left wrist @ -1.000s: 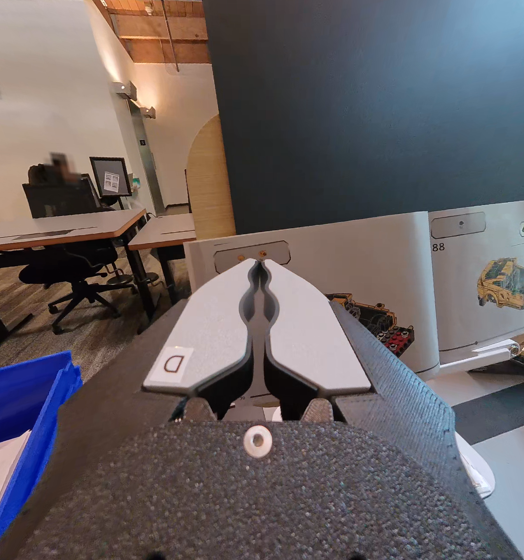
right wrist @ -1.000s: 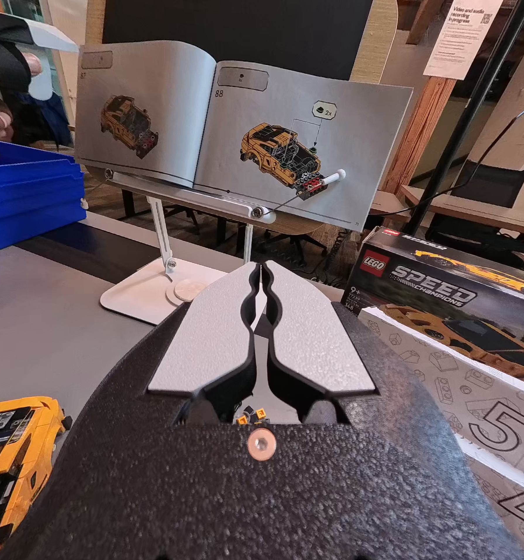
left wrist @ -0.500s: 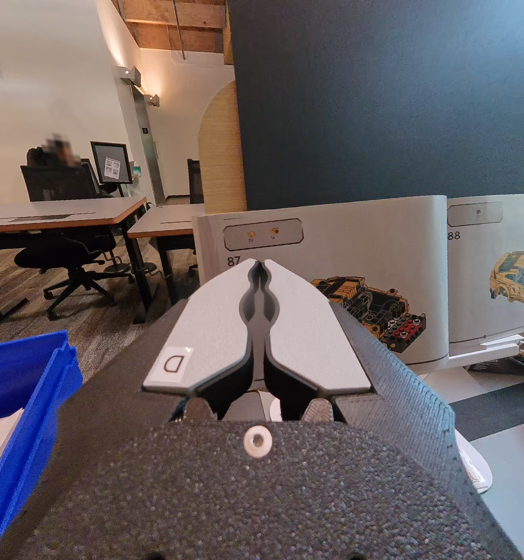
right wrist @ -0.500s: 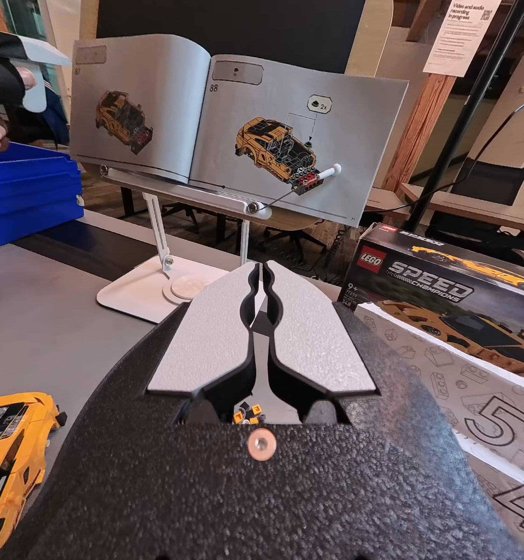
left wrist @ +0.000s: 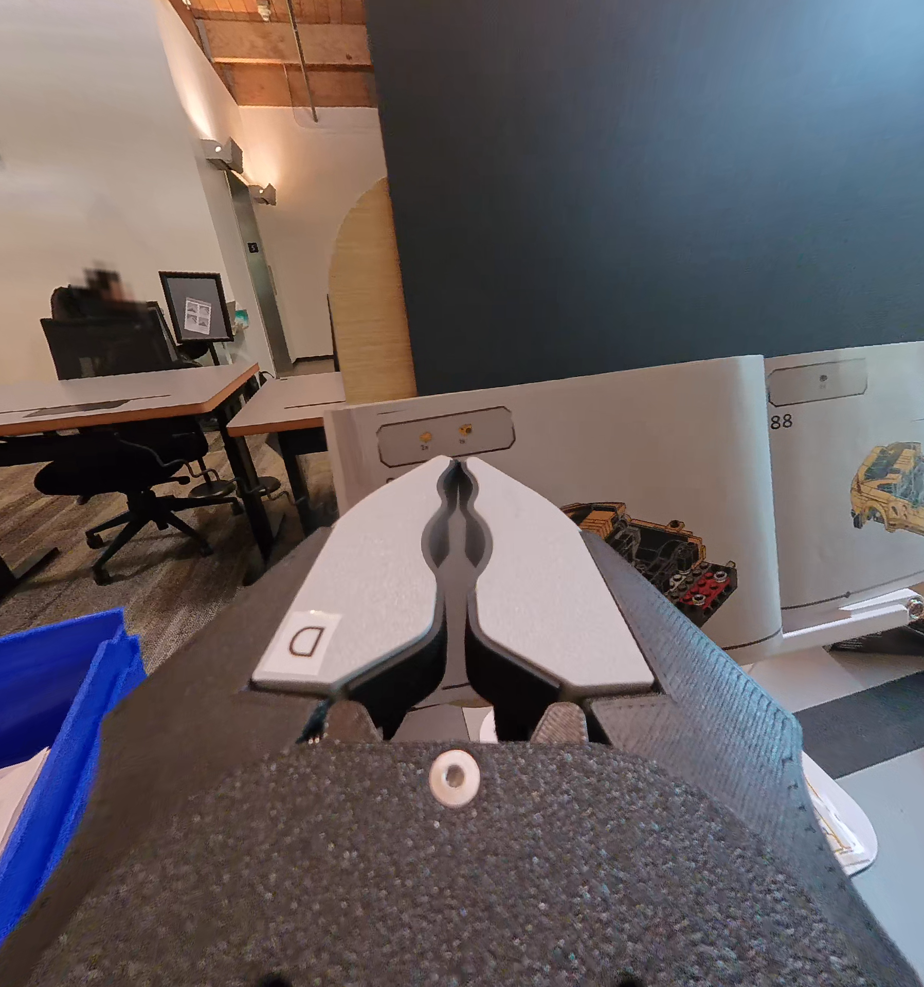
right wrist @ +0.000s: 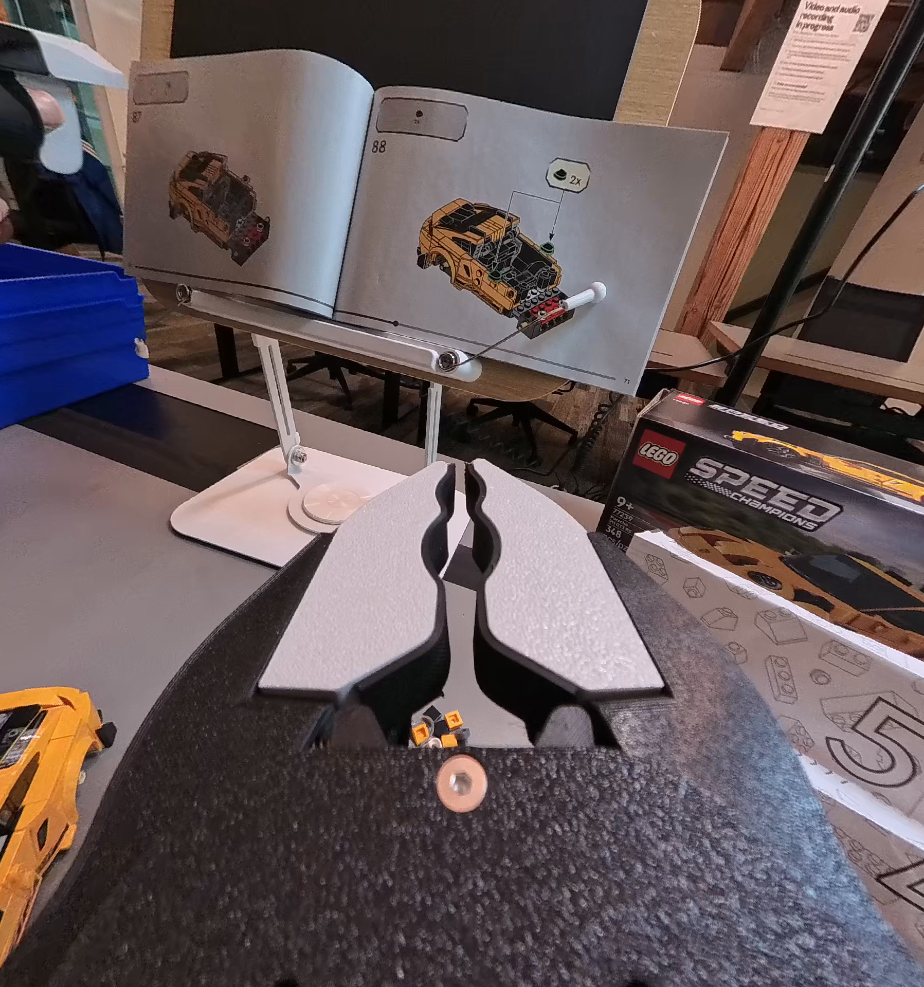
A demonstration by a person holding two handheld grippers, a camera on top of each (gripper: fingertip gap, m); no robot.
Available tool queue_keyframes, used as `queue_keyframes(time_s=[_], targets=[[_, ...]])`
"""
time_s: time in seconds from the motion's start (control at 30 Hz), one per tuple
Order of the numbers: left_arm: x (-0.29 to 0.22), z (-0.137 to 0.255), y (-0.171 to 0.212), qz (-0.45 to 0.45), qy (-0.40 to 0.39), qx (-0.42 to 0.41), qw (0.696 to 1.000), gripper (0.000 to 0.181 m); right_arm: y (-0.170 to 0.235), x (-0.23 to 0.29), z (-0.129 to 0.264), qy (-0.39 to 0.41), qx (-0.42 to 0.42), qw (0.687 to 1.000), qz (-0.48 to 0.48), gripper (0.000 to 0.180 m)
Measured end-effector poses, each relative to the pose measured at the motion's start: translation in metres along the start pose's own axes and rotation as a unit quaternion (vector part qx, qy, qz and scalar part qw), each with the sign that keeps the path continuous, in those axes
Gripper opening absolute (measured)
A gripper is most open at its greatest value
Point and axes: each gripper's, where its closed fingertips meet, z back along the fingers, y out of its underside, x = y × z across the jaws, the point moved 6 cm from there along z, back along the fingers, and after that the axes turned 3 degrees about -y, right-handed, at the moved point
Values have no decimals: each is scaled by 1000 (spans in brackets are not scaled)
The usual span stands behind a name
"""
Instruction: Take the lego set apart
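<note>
Grey desk (right wrist: 75,561) carries the yellow lego car (right wrist: 16,790) low and left of the right gripper (right wrist: 460,470).
Its long axis seems to run away from the camera; right gripper, narrow and empty, is nearer; left gripper (left wrist: 458,465), closed and empty, faces the instruction booklet (left wrist: 636,427).

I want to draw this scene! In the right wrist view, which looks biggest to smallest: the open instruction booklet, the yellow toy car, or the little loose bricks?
1. Open grey instruction booklet on its white stand looks largest.
2. Yellow and black brick-built toy car, cut off by the picture's edge and nearer the camera, so the ranking is unsure.
3. Small yellow and black loose bricks look smallest.
</note>
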Motion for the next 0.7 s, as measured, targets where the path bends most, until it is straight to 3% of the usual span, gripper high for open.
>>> queue_keyframes(time_s=[0.7], targets=[[-59, -5, -6, -11, 36, 0, 999, 0, -11, -7, 9, -1, -23, 1000, -6, 3]])
